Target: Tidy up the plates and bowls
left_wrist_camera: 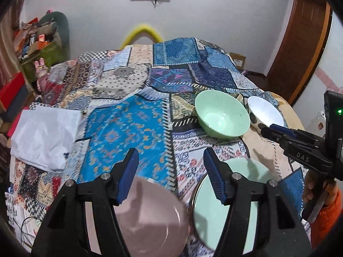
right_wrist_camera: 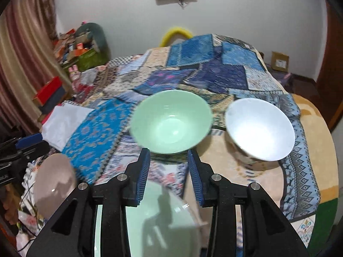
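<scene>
My left gripper (left_wrist_camera: 171, 168) hangs open above a patchwork-covered table (left_wrist_camera: 120, 128), with nothing between its blue pads. Just under it lie a pink plate (left_wrist_camera: 150, 214) and, to the right, a pale green plate (left_wrist_camera: 208, 220), side by side. Farther back on the right stand a green bowl (left_wrist_camera: 223, 117) and a white bowl with dark dots (left_wrist_camera: 265, 111), both upright. My right gripper (right_wrist_camera: 169, 168) is open too, narrower, over the green plate (right_wrist_camera: 163, 218), with the green bowl (right_wrist_camera: 171, 122) straight ahead and the white bowl (right_wrist_camera: 259, 128) to its right. The pink plate (right_wrist_camera: 53, 180) lies at the left.
A white folded sheet (left_wrist_camera: 45, 137) lies on the table's left side. Boxes and clutter (left_wrist_camera: 36, 47) stand against the left wall, a wooden door (left_wrist_camera: 300, 42) on the right. A hand in an orange sleeve (left_wrist_camera: 328, 205) holds the right gripper (left_wrist_camera: 265, 129).
</scene>
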The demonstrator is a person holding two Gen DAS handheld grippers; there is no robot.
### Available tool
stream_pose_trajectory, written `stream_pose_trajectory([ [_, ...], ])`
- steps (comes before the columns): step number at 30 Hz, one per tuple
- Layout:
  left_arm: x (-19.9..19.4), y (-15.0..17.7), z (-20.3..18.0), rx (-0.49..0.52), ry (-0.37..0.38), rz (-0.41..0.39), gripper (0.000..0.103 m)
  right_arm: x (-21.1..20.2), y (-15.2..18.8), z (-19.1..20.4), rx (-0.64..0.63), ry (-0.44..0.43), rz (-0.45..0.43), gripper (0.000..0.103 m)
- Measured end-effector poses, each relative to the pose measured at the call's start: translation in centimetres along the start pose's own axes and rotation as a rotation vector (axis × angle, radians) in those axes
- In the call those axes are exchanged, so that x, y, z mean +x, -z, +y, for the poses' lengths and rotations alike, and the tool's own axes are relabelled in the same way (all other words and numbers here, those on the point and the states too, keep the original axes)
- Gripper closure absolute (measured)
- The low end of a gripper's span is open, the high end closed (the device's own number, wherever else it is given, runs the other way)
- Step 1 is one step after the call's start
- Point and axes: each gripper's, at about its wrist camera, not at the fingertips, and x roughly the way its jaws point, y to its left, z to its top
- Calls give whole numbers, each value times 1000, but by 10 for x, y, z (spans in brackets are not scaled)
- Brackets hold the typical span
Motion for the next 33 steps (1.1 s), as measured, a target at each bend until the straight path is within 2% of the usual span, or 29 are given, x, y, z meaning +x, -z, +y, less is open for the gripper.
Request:
stream_pose_trajectory([
  [9, 61, -27, -13, 8, 33, 71, 41, 48, -12, -37, 70, 11, 69, 70],
  [18, 103, -32, -16, 22, 49, 114, 41, 75, -14, -35, 62, -20, 101, 73],
  [27, 120, -41, -10, -21, 85, 124, 41, 83, -19, -23, -52, -17, 128, 80],
  [31, 132, -43, -10, -36, 91, 155, 41, 83, -22, -17, -93, -63, 140, 81],
  [33, 138, -42, -12, -33, 93, 170, 44, 84, -23, -13, -114, -91, 146, 82],
])
